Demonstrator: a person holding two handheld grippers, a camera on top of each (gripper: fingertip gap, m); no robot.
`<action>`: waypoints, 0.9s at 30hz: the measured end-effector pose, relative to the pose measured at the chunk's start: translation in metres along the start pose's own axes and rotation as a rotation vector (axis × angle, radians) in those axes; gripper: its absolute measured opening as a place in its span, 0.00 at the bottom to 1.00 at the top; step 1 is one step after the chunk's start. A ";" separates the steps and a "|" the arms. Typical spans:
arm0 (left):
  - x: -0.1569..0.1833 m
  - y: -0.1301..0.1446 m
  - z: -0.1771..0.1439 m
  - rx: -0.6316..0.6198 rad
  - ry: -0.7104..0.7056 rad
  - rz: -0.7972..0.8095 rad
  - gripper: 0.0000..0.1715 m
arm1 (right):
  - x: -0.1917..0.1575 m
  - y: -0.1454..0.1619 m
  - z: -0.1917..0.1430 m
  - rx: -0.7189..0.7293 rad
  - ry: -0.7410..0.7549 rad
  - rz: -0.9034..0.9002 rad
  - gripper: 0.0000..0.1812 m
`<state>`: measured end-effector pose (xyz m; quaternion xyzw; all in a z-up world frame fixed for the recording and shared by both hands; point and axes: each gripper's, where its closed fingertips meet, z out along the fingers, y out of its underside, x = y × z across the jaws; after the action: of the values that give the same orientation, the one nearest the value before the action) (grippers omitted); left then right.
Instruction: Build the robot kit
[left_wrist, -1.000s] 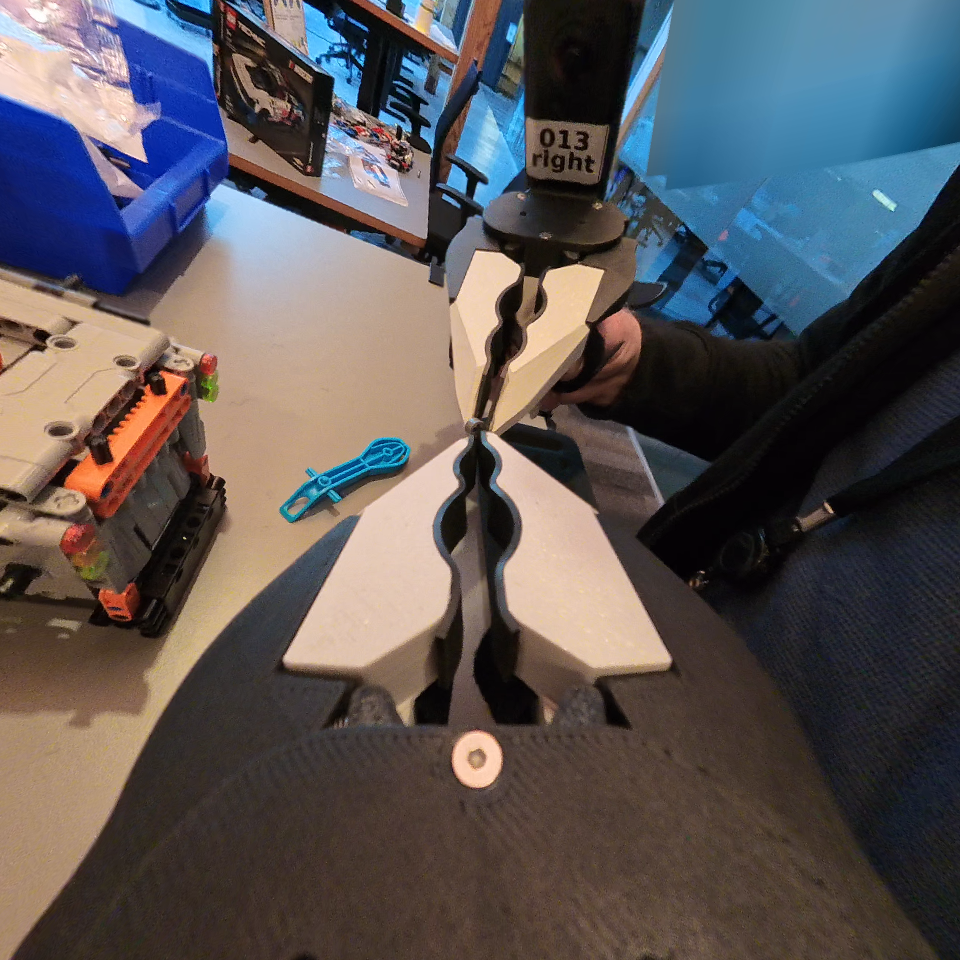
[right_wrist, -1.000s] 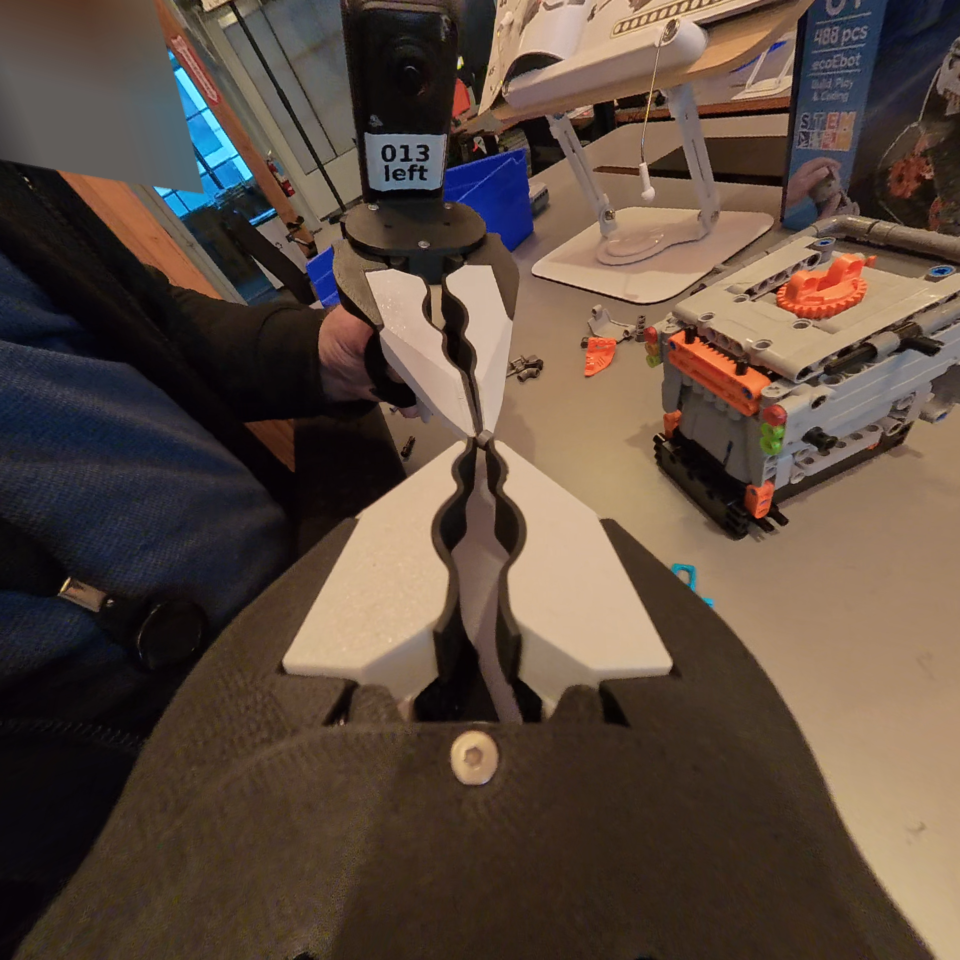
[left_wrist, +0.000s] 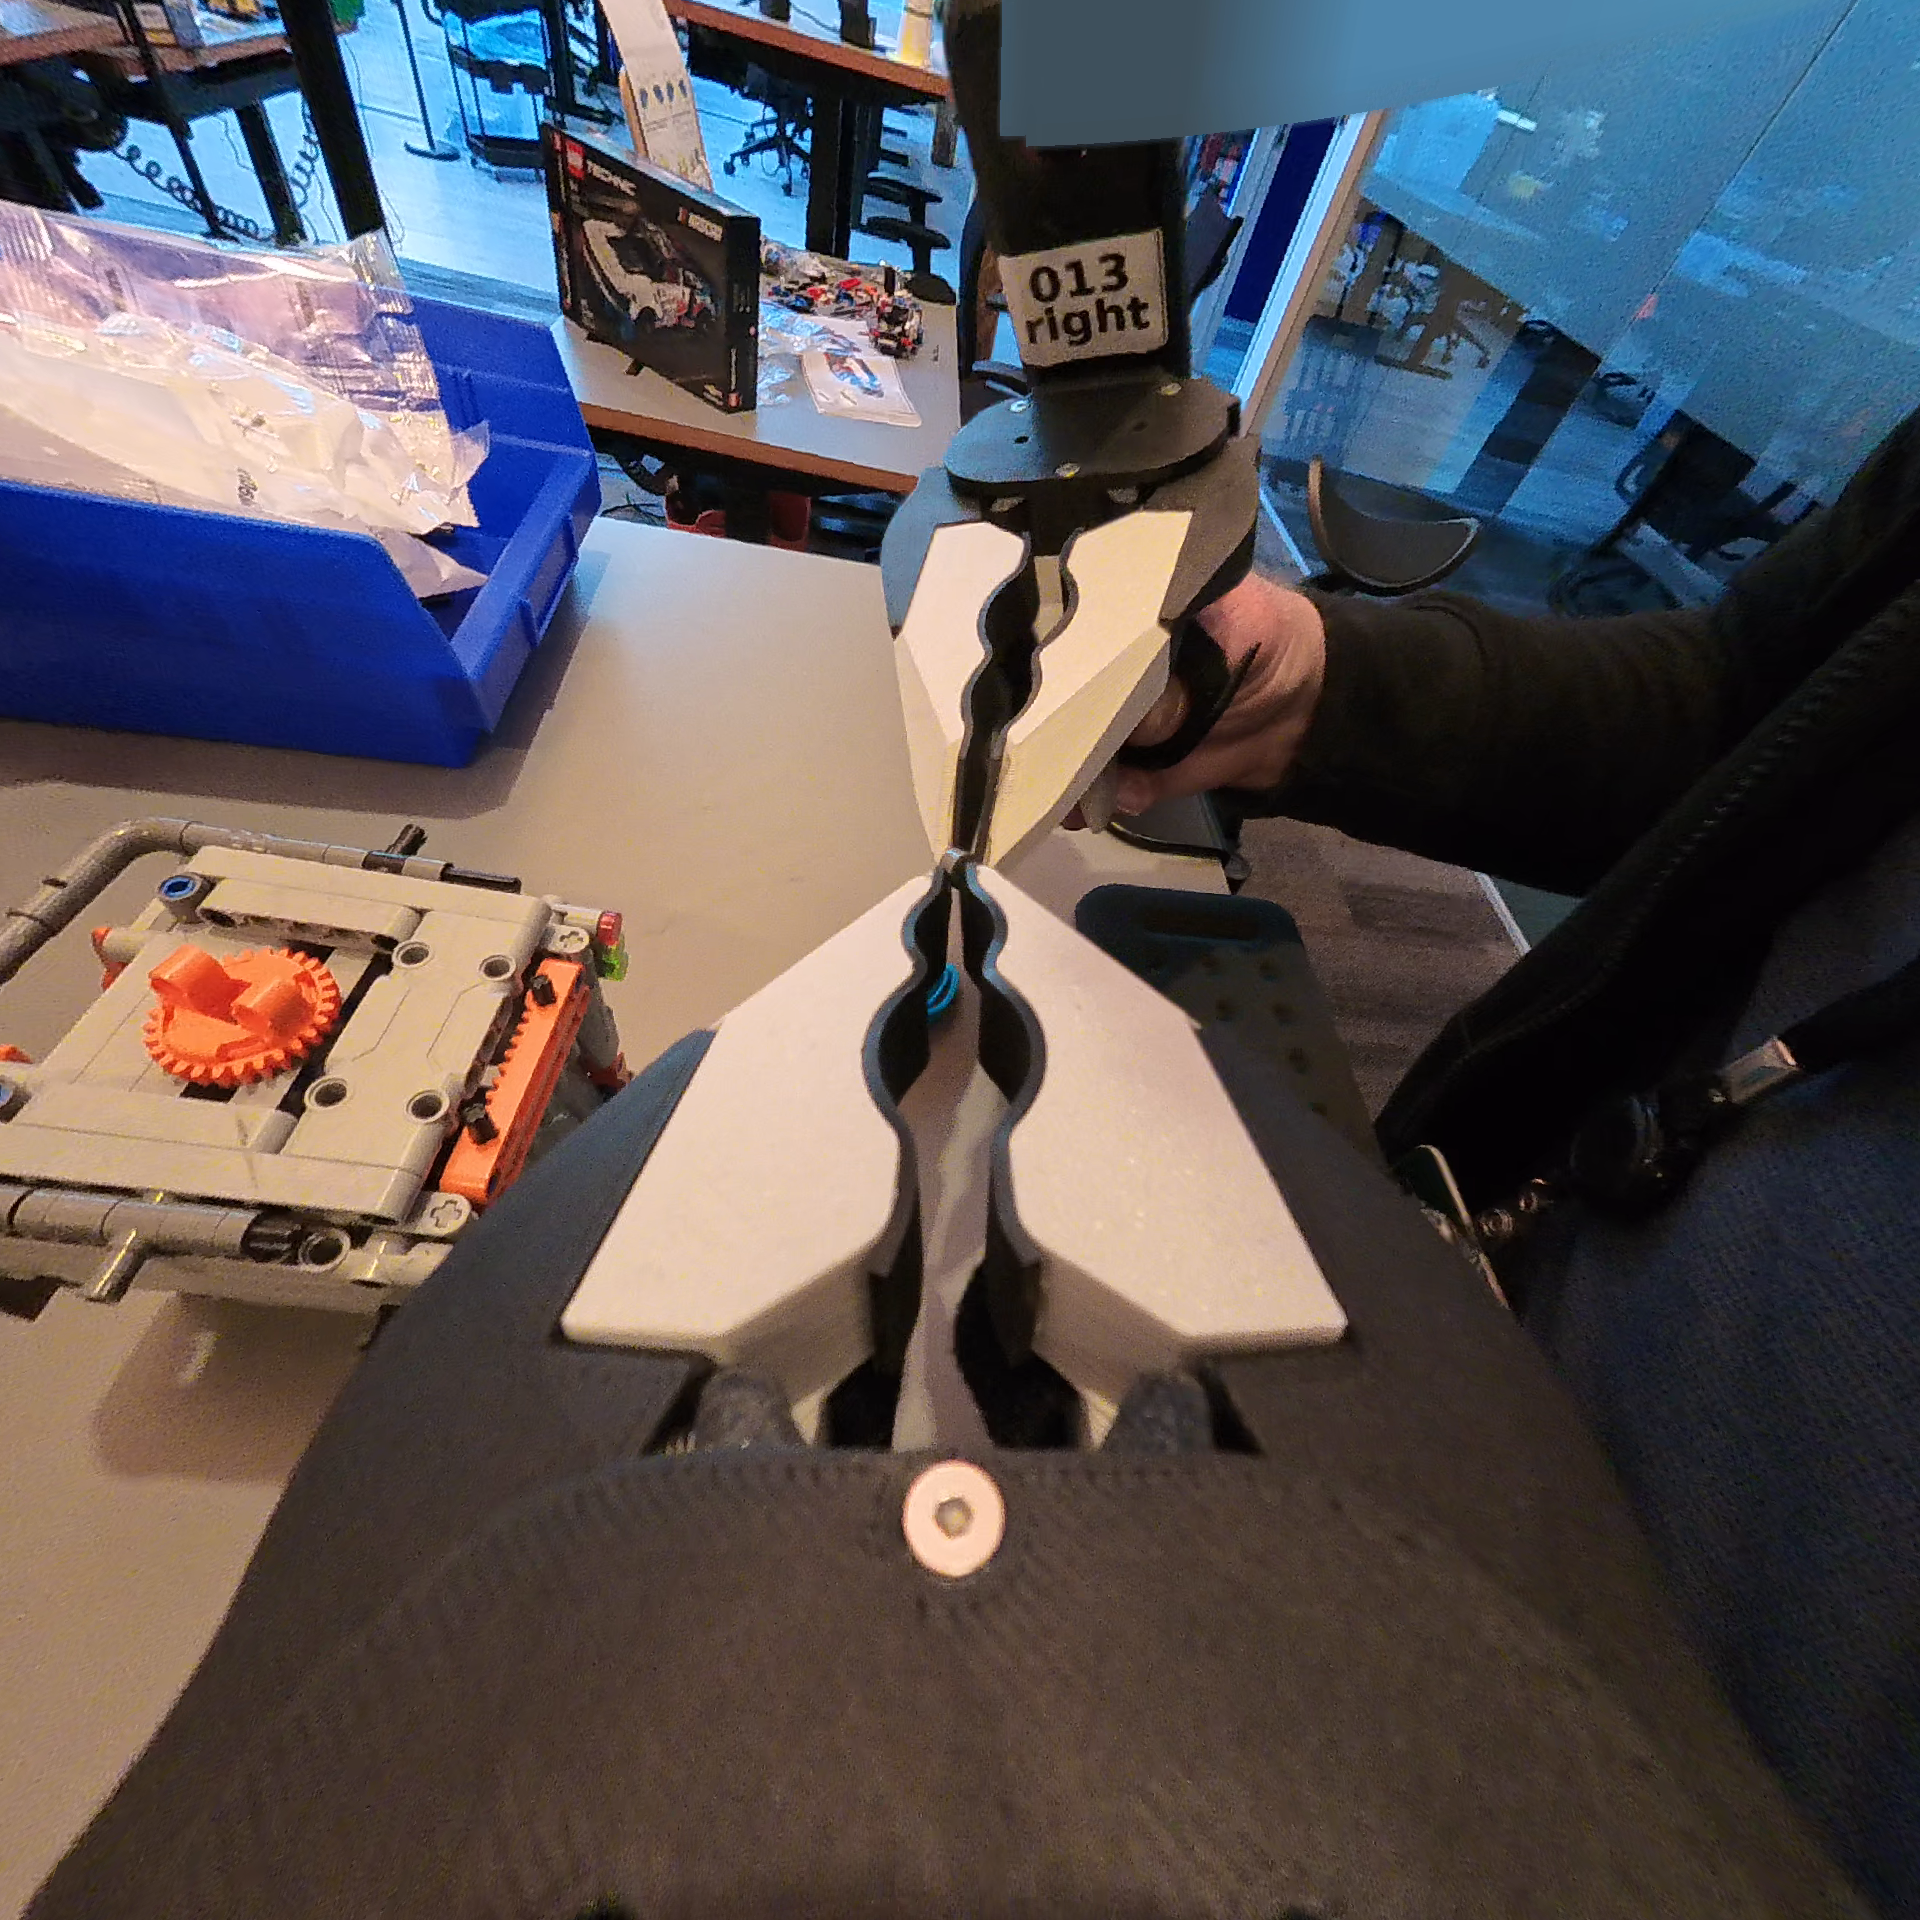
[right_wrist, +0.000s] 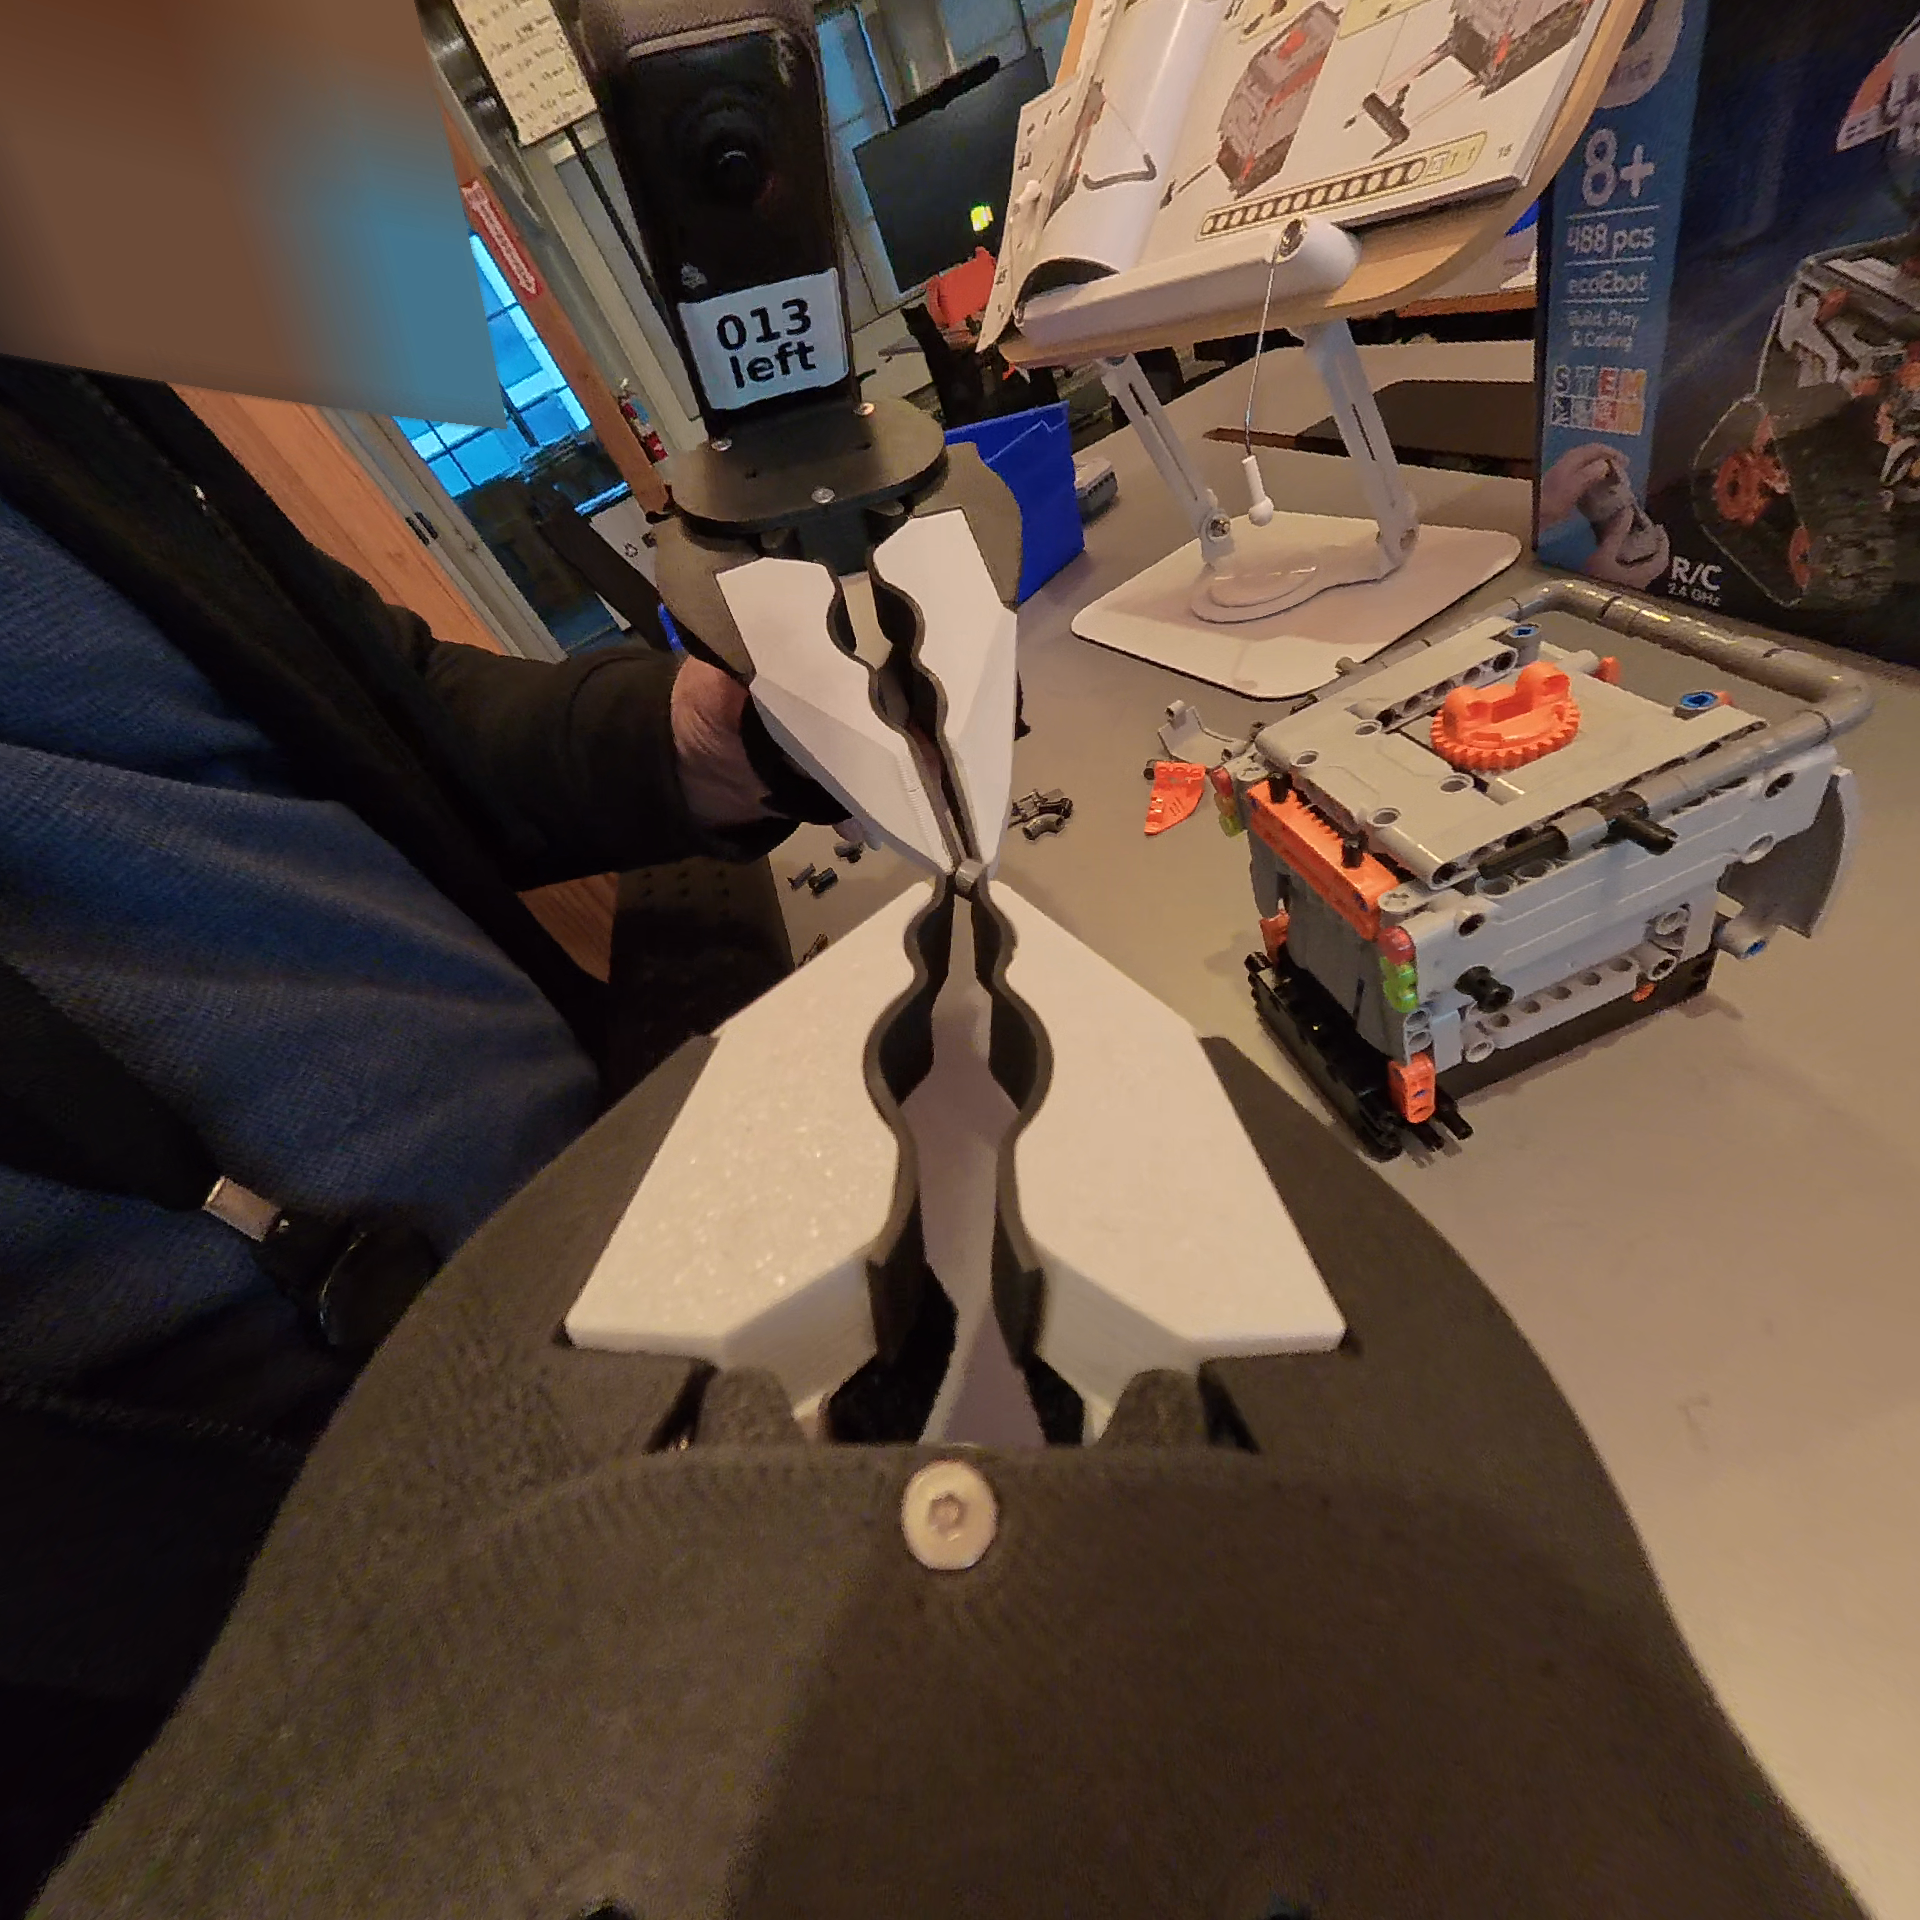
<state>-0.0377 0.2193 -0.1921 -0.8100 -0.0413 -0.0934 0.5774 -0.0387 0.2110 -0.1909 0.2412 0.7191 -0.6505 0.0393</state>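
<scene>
Left tool (left_wrist: 951, 883) and right tool (right_wrist: 954, 891) meet tip to tip, both closed on one small grey pin (right_wrist: 966, 876). A brick-built vehicle (right_wrist: 1538, 842) sits nearby on the surface (right_wrist: 1714, 1299).

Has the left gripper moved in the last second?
Yes. The left gripper has shifted left and up: the blue tool, earlier clear to its left, now shows only through its finger gap, and the brick vehicle model shows its top.

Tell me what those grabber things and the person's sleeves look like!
Each gripper, left gripper and right gripper, has two pointed white fingers with wavy black inner edges, on a rough black body with one silver screw. Each carries a white label. The sleeves are black.
</scene>
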 end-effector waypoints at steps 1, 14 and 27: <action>0.000 0.000 0.000 -0.001 0.005 -0.003 0.00 | 0.001 0.000 0.000 0.002 -0.002 -0.005 0.00; -0.096 -0.004 -0.004 -0.301 -0.252 0.178 0.26 | 0.079 0.001 0.005 -0.189 0.083 -0.208 0.00; -0.104 0.018 0.019 -0.417 -0.233 0.244 0.25 | 0.101 0.004 0.009 -0.253 0.048 -0.229 0.00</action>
<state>-0.1347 0.2353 -0.2359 -0.9157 0.0106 0.0642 0.3966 -0.1287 0.2325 -0.2338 0.1663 0.8187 -0.5491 -0.0222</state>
